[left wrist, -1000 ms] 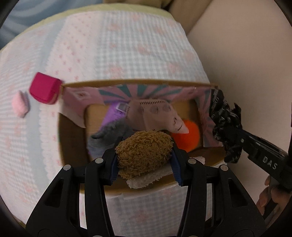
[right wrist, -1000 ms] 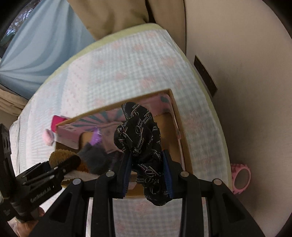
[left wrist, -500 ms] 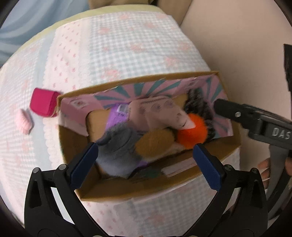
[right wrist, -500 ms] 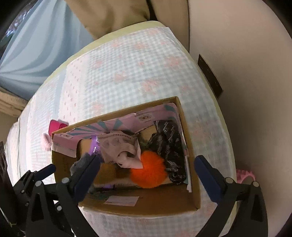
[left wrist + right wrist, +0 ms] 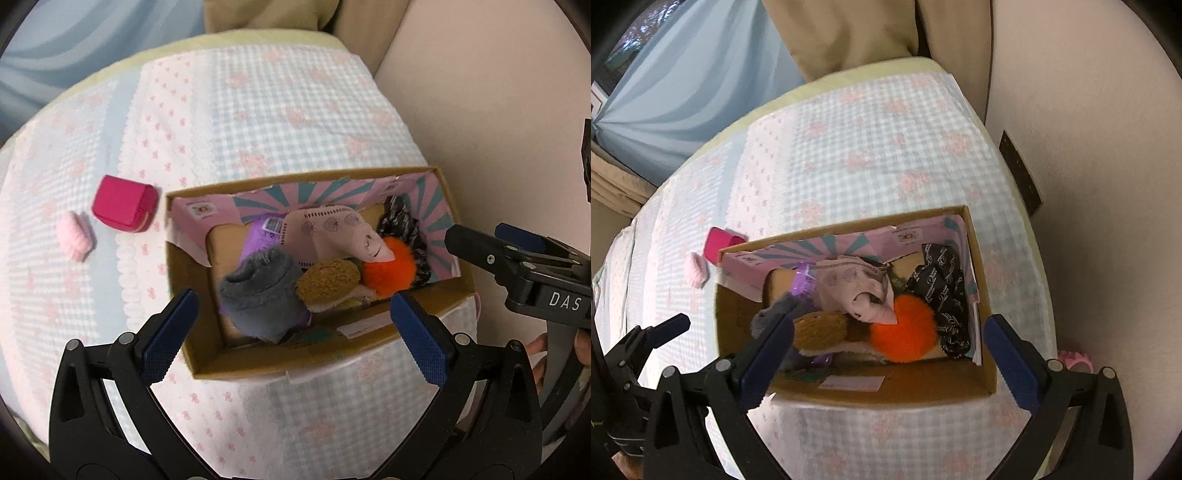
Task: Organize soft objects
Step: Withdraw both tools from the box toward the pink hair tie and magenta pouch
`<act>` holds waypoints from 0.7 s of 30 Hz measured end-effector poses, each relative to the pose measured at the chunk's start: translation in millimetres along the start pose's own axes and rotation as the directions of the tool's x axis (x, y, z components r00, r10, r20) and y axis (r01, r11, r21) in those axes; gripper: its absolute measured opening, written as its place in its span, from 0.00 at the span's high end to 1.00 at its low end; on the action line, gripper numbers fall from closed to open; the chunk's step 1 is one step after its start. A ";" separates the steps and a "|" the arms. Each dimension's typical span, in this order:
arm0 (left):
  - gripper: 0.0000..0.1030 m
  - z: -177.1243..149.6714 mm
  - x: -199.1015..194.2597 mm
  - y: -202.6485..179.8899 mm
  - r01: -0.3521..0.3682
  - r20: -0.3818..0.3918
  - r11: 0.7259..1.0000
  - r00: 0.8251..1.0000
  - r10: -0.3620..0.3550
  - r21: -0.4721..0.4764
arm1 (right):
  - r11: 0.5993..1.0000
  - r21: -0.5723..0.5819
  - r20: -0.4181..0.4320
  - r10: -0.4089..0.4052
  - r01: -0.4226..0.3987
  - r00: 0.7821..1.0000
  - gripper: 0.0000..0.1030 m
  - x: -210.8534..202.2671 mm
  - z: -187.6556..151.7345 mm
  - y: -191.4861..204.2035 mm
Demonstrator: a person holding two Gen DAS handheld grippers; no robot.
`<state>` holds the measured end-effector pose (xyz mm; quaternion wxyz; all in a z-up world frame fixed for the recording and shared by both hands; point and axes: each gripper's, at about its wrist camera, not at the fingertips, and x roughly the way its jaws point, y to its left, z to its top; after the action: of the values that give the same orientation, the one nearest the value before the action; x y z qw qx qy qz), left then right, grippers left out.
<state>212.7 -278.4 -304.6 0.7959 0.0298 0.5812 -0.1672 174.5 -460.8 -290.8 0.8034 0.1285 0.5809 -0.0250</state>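
A cardboard box (image 5: 369, 343) (image 5: 912, 391) sits on the bed. Inside lie a brown fuzzy toy (image 5: 327, 282) (image 5: 820, 330), a grey plush (image 5: 262, 295), an orange pompom (image 5: 388, 267) (image 5: 903, 328), a pale pink cloth (image 5: 332, 232) (image 5: 857, 288) and a black patterned scrunchie (image 5: 400, 221) (image 5: 942, 288). My left gripper (image 5: 295, 336) is open and empty above the box's near wall. My right gripper (image 5: 886, 354) is open and empty above the box; it also shows at the right of the left wrist view (image 5: 517, 258).
A magenta pouch (image 5: 123, 208) (image 5: 718, 245) and a light pink soft item (image 5: 74, 236) (image 5: 696, 271) lie on the bedcover left of the box. A pink ring toy (image 5: 1076, 360) lies at the bed's right edge. A wall stands to the right, curtains behind.
Both grippers opened: the left let the brown fuzzy toy drop into the box and the right let the black scrunchie drop in. Both have since drawn back and up.
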 end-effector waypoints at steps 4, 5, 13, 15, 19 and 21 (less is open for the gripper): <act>0.00 -6.4 -36.0 -1.4 -0.006 0.045 1.000 0.999 0.006 -0.001 | 0.999 -0.024 0.046 -0.023 0.024 0.999 0.01 -40.2 -5.7 12.6; 0.00 -9.1 -49.1 -0.9 -0.010 0.060 1.000 0.998 0.011 -0.002 | 0.999 -0.027 0.054 -0.032 0.033 0.998 0.01 -48.8 -7.3 16.2; 0.00 -33.8 -143.6 23.8 -0.082 0.176 0.996 0.981 0.086 -0.032 | 0.992 -0.119 0.178 -0.024 0.046 0.984 0.01 -130.1 -23.2 64.8; 0.00 -43.1 -170.8 40.0 -0.104 0.205 0.993 0.972 0.114 -0.061 | 0.989 -0.139 0.200 -0.011 0.040 0.980 0.01 -143.4 -24.4 81.0; 0.00 -64.6 -214.2 75.6 -0.121 0.246 0.985 0.958 0.149 -0.123 | 0.985 -0.171 0.266 0.017 0.030 0.964 0.01 -173.0 -31.7 118.6; 0.00 -75.0 -229.1 93.0 -0.129 0.260 0.981 0.952 0.164 -0.146 | 0.982 -0.186 0.287 0.030 0.025 0.957 0.01 -183.2 -36.7 135.5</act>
<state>110.5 -119.6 -128.2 0.8783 -0.0014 0.4726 -0.0728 106.8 -341.3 -105.3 0.8881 0.0478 0.4570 0.0123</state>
